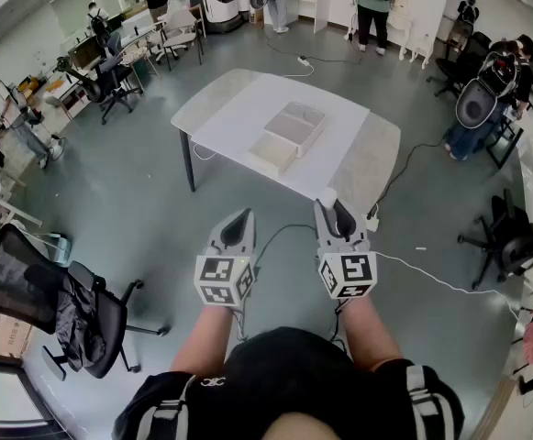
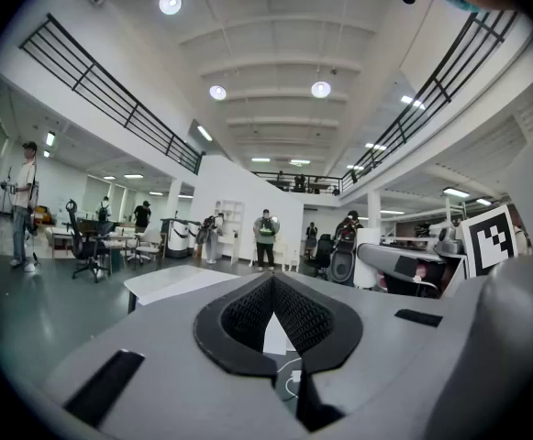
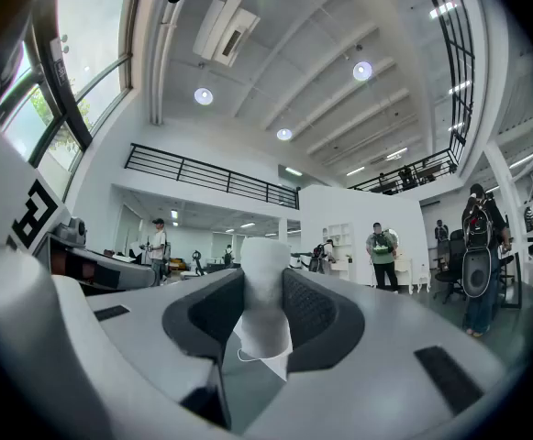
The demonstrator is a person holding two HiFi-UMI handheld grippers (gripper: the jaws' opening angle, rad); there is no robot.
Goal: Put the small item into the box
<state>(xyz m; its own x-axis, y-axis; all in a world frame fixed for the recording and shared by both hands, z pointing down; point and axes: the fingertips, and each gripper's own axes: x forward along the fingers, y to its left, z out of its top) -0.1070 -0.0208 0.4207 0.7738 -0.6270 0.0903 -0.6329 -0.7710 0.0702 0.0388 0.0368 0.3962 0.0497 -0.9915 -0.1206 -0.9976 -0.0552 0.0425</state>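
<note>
A white table (image 1: 238,108) stands some way ahead of me, with an open white box (image 1: 295,125) on it and its flat lid (image 1: 273,151) lying just in front. My right gripper (image 1: 330,211) is held over the floor, short of the table, and is shut on a small white cylinder-shaped item (image 1: 327,197). In the right gripper view the small item (image 3: 264,287) stands upright between the dark pads (image 3: 314,312). My left gripper (image 1: 238,228) is beside it, shut with nothing in it. The left gripper view shows its fingertips (image 2: 272,280) meeting, with the table (image 2: 170,282) beyond.
A black office chair (image 1: 55,301) with a jacket stands at my left. A white cable (image 1: 431,273) and a power strip (image 1: 372,220) lie on the grey floor to the right of the table. Several people, desks and chairs ring the room.
</note>
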